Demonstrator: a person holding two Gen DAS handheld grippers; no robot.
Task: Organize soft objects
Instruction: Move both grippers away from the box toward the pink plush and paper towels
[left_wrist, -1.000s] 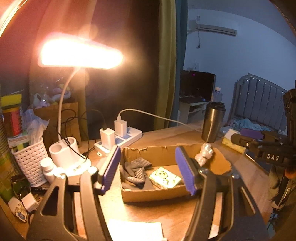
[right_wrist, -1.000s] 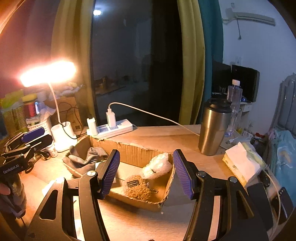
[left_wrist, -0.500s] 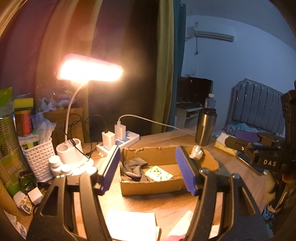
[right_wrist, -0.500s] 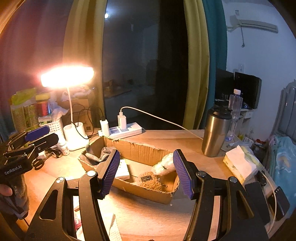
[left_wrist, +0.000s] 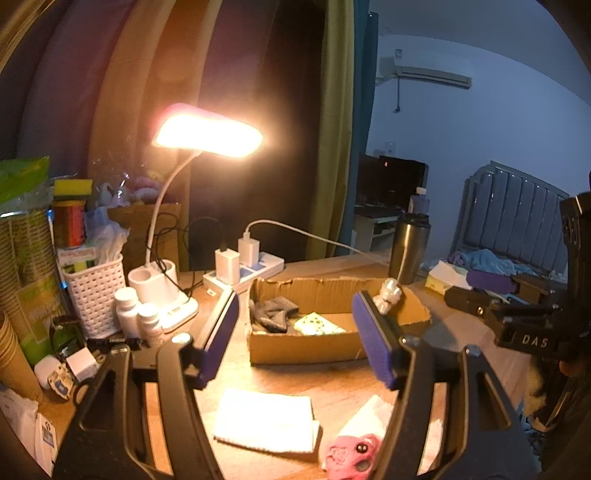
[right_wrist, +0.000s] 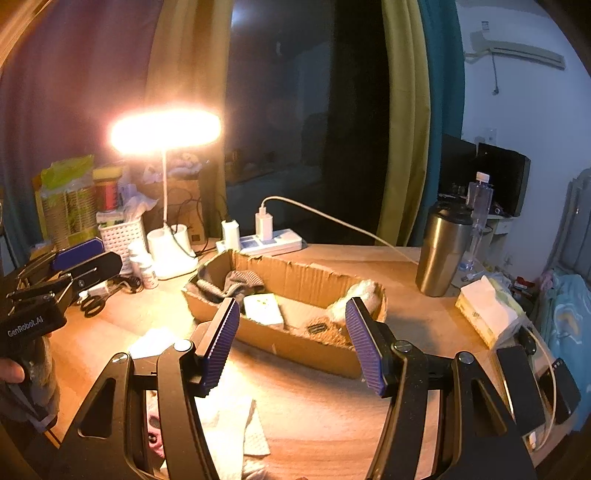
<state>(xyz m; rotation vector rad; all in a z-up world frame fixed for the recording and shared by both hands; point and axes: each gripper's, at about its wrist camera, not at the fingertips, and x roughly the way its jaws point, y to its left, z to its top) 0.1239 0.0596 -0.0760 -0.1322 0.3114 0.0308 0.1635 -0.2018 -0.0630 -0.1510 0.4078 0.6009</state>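
Observation:
A shallow cardboard box (left_wrist: 295, 350) (right_wrist: 291, 347) sits mid-table. It holds grey socks (left_wrist: 271, 314) (right_wrist: 236, 280), a pale patterned pack (left_wrist: 317, 325) (right_wrist: 263, 309), a white bagged item (left_wrist: 388, 299) (right_wrist: 356, 295) and a brown fuzzy piece (right_wrist: 319, 328). A white folded cloth (left_wrist: 266, 419) (right_wrist: 225, 432) and a pink soft toy (left_wrist: 351, 456) lie on the table in front of the box. My left gripper (left_wrist: 295, 345) is open and empty above the cloth. My right gripper (right_wrist: 291, 345) is open and empty, back from the box.
A lit desk lamp (left_wrist: 207, 134), white basket (left_wrist: 96, 291), pill bottles (left_wrist: 127, 310) and a power strip (left_wrist: 245, 271) crowd the back left. A steel tumbler (right_wrist: 441, 251) and tissue pack (right_wrist: 485, 314) stand at the right. Scissors (right_wrist: 92, 301) lie left.
Both grippers have pulled back and up from the box, which now looks smaller. The white cloth and pink toy have come into view below. Both grippers stay open.

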